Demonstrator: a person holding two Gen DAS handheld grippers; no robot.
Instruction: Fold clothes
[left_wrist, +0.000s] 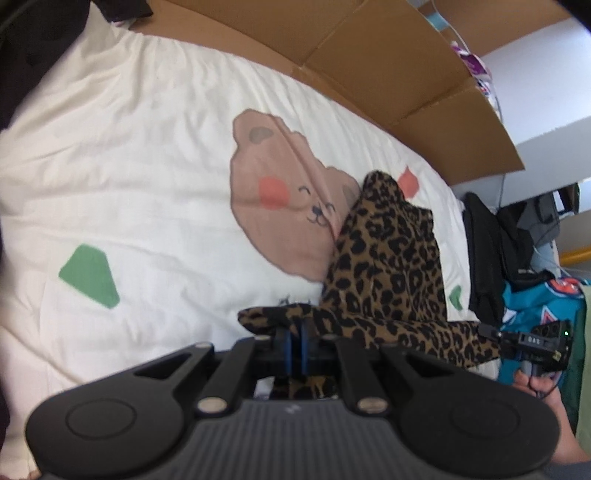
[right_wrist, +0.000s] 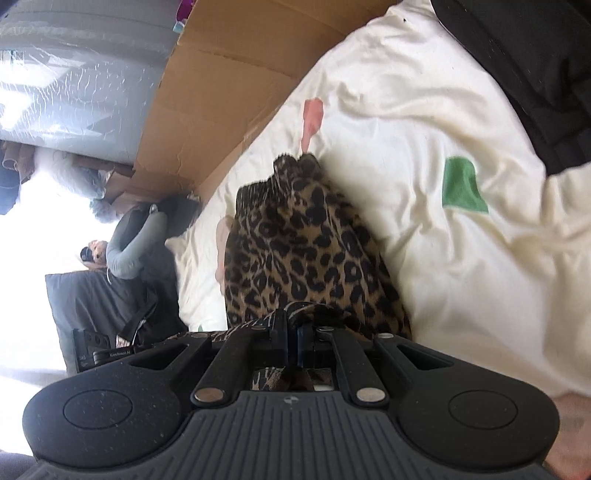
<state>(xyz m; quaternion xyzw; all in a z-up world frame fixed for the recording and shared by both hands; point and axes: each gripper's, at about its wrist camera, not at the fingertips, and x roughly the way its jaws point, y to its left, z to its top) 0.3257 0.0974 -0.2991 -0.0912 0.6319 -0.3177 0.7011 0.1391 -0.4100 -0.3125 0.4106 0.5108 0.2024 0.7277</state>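
Observation:
A leopard-print garment (left_wrist: 388, 266) lies bunched on the white bedspread (left_wrist: 129, 166), partly over its printed bear face. My left gripper (left_wrist: 294, 332) is shut on one edge of the garment, cloth pinched between its blue pads. In the right wrist view the same leopard-print garment (right_wrist: 295, 251) stretches away from my right gripper (right_wrist: 298, 328), which is shut on another edge of it. The right gripper (left_wrist: 532, 341) also shows at the far right of the left wrist view, with the fabric drawn between the two grippers.
Brown cardboard (left_wrist: 388, 74) stands along the far side of the bed. Dark bags and a teal jersey (left_wrist: 535, 295) pile up past the bed's end. A black garment (right_wrist: 535, 74) lies on the bedspread (right_wrist: 443, 110) at upper right. A person (right_wrist: 125, 251) sits in the background.

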